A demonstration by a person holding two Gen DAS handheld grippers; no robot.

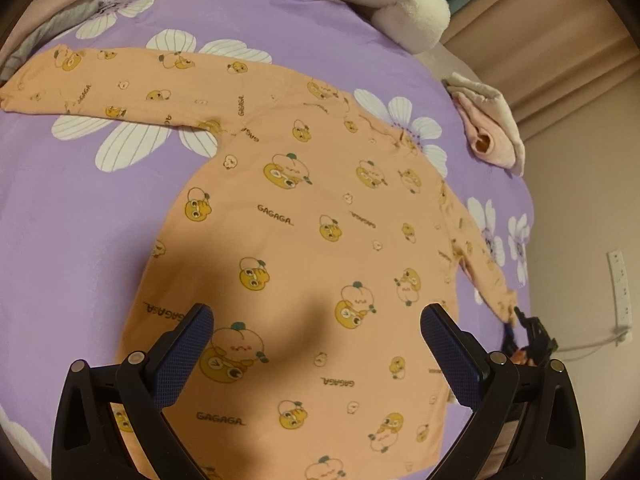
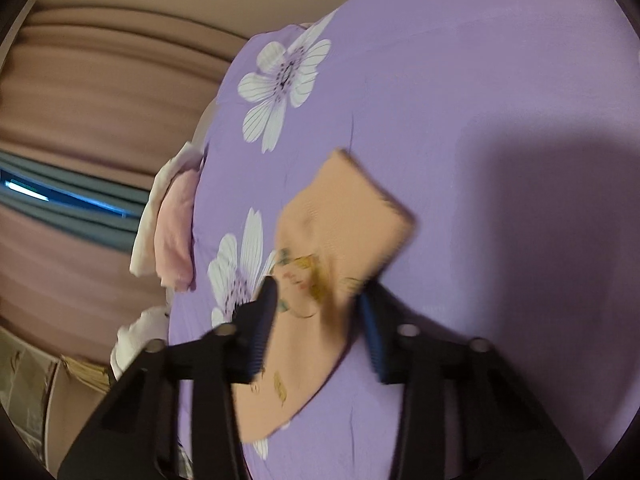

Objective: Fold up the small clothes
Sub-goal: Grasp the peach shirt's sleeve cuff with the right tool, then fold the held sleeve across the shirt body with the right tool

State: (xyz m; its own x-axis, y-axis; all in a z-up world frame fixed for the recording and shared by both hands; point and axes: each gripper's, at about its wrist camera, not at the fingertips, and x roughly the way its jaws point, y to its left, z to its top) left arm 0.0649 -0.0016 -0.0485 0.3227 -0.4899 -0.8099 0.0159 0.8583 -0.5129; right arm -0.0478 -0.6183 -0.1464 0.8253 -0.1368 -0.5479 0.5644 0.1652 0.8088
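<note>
An orange long-sleeved shirt (image 1: 320,208) printed with yellow cartoon figures lies flat on the purple flowered bedsheet (image 1: 80,208), both sleeves spread out. My left gripper (image 1: 316,344) hovers open over the shirt's lower body, its blue pads (image 1: 184,356) wide apart and touching nothing. In the left wrist view my right gripper (image 1: 524,328) is at the cuff of the right-hand sleeve, near the bed's edge. In the blurred right wrist view that sleeve (image 2: 344,220) runs between my right gripper's (image 2: 316,312) narrowed jaws and buckles there, the cuff sticking out past the fingertips.
A small stack of pink and white folded clothes (image 1: 488,128) (image 2: 172,232) sits at the bed's edge. A white plush bundle (image 1: 400,0) and grey clothes (image 1: 48,28) lie at the far side. Curtains, a wall power strip (image 1: 620,292) and a cardboard box (image 2: 32,380) stand beyond the bed.
</note>
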